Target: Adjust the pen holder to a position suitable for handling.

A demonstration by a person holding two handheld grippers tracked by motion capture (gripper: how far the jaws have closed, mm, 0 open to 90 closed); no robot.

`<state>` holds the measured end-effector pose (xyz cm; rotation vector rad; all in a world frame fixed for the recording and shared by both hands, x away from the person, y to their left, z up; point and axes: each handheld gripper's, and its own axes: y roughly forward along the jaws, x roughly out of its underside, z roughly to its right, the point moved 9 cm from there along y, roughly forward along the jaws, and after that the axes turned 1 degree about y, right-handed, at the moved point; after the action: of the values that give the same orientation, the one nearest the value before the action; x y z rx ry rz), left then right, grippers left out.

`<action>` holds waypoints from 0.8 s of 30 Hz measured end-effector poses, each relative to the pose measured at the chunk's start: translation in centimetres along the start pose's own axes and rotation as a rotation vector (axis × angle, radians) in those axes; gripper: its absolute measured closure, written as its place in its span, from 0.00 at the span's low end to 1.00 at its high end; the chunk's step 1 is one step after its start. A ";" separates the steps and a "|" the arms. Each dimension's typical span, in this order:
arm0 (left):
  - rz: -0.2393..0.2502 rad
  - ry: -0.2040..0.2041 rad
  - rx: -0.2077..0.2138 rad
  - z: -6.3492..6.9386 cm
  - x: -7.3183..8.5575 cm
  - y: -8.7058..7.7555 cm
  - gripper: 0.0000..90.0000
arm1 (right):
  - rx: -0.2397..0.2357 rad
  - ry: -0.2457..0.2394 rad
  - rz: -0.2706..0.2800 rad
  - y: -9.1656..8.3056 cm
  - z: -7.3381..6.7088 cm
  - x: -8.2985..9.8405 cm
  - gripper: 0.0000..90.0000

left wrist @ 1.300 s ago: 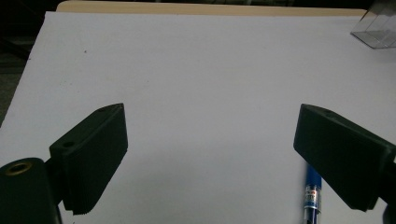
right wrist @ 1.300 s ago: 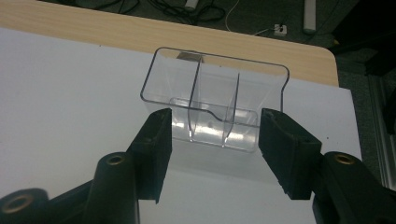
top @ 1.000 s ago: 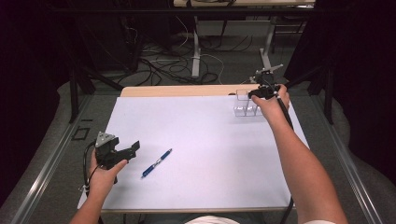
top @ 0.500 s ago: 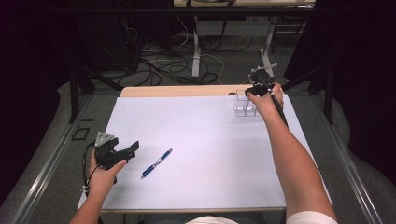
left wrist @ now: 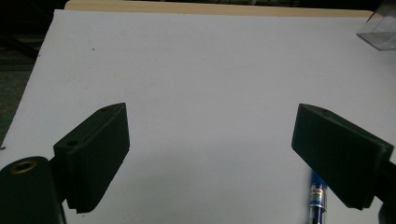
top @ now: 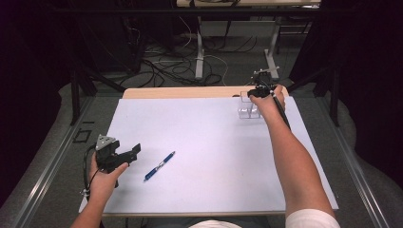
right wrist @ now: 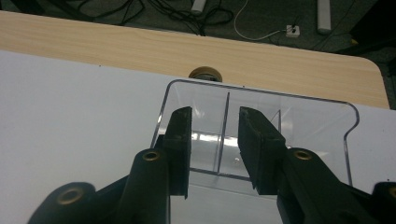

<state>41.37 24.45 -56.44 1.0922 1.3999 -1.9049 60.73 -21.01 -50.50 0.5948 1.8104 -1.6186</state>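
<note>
The organizer (top: 249, 107) stood at the desk's (top: 199, 142) far right; the right gripper (right wrist: 215, 140) straddled its divider, fingers closing, not yet touching. Left gripper (left wrist: 210, 158) gaped beside the pen (top: 159, 166).

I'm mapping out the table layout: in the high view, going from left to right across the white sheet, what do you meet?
Left hand-held gripper → blue pen → clear plastic organizer → right hand-held gripper, its jaws just closing at the organizer.
</note>
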 end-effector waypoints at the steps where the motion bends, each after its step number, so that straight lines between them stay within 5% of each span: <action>1: 0.001 0.000 0.000 0.0 0.0 0.0 0.13 | -0.004 0.004 0.000 0.1 0.0 0.0 0.73; 24: 0.004 -0.009 0.002 -0.1 0.0 -0.2 0.13 | 0.045 0.003 -0.020 2.4 0.2 1.0 0.88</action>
<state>41.22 24.63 -56.37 1.0851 1.3899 -1.9061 61.73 -20.97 -52.92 0.6017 1.7919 -1.6765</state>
